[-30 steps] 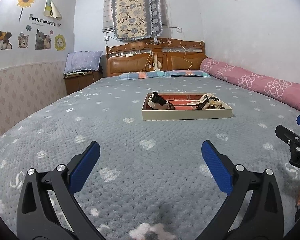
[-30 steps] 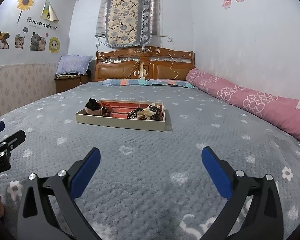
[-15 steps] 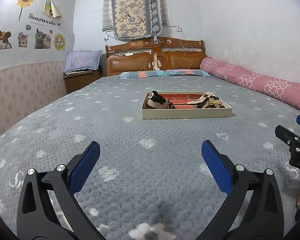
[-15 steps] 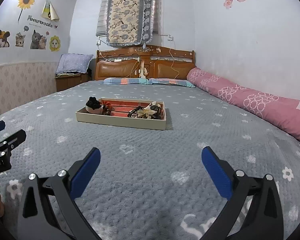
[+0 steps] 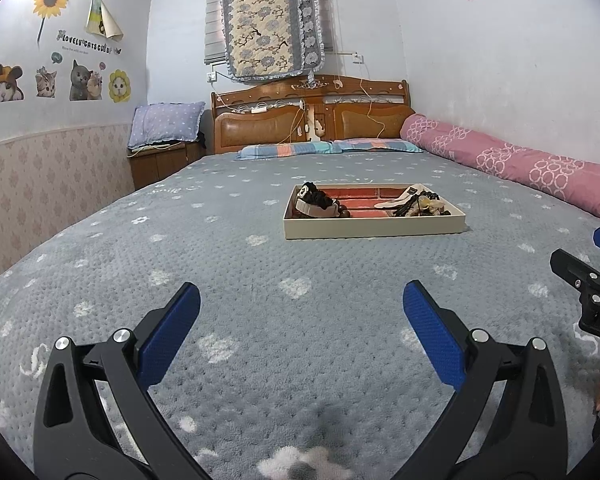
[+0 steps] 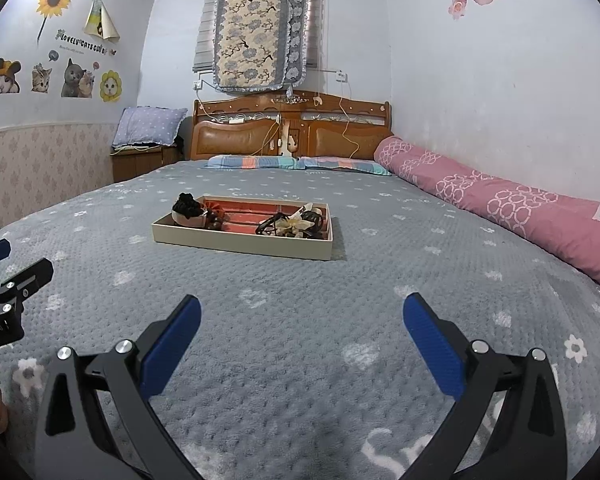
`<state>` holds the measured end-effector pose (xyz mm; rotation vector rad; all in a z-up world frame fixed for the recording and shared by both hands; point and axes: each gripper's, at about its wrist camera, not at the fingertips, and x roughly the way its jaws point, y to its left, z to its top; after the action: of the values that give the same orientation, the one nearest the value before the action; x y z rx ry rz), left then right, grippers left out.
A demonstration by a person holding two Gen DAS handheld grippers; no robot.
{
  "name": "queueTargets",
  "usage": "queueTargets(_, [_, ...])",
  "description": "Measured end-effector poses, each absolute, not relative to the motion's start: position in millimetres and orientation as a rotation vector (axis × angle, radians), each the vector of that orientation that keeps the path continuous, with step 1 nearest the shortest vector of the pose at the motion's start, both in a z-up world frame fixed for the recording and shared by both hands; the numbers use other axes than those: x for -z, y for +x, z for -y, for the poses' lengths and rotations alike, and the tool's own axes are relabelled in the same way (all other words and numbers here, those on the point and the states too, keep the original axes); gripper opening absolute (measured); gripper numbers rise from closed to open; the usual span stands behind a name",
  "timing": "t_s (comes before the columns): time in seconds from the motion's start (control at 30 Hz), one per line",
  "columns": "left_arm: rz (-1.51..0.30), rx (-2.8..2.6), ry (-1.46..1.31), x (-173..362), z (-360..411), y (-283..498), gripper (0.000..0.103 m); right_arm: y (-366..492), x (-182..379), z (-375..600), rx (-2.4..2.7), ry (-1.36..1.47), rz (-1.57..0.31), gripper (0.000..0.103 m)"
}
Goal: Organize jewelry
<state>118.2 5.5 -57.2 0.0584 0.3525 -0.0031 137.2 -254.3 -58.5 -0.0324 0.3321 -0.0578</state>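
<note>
A shallow beige tray (image 5: 374,229) with a red lining lies on the grey bed, well ahead of both grippers; it also shows in the right wrist view (image 6: 240,244). A pile of dark jewelry with a pale band (image 5: 315,202) fills its left end, and a tangle of dark and cream pieces (image 5: 414,203) fills its right end. My left gripper (image 5: 300,308) is open and empty, low over the blanket. My right gripper (image 6: 300,312) is open and empty beside it, and its side shows at the right edge of the left wrist view (image 5: 588,280).
The grey flower-patterned blanket (image 5: 220,280) covers the whole bed. A long pink bolster (image 6: 500,204) lies along the right wall. Pillows (image 5: 328,148) and a wooden headboard (image 5: 312,120) stand at the far end. A bedside cabinet (image 5: 160,162) stands at the far left.
Both grippers have risen and tilted very slightly; the tray sits a little higher in the views. Both stay open and empty.
</note>
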Motion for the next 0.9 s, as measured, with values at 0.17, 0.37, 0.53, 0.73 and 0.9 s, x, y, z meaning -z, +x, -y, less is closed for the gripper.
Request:
queueTargets(0.17, [-0.353,0.003,0.06,57.5,-6.9,119.1,0.098,137.2,58.6,254.0,0.058,-0.033,-0.332,0.099])
queueTargets(0.37, [-0.35,0.002,0.063,57.5,-6.4,118.2,0.098,137.2,58.6,253.7,0.058,-0.033,-0.332,0.099])
queueTargets(0.53, [-0.351,0.002,0.069,58.4,-8.5,119.3,0.098,137.2,58.6,253.4,0.058,-0.034,-0.332,0.099])
queueTargets(0.73, [-0.351,0.0,0.071,59.0,-10.3,119.3,0.098,137.1,58.6,253.7,0.058,-0.034,-0.332,0.099])
queueTargets(0.9, [-0.351,0.0,0.071,59.1,-10.3,119.5,0.098,136.8,58.6,253.3,0.058,-0.034,-0.332,0.099])
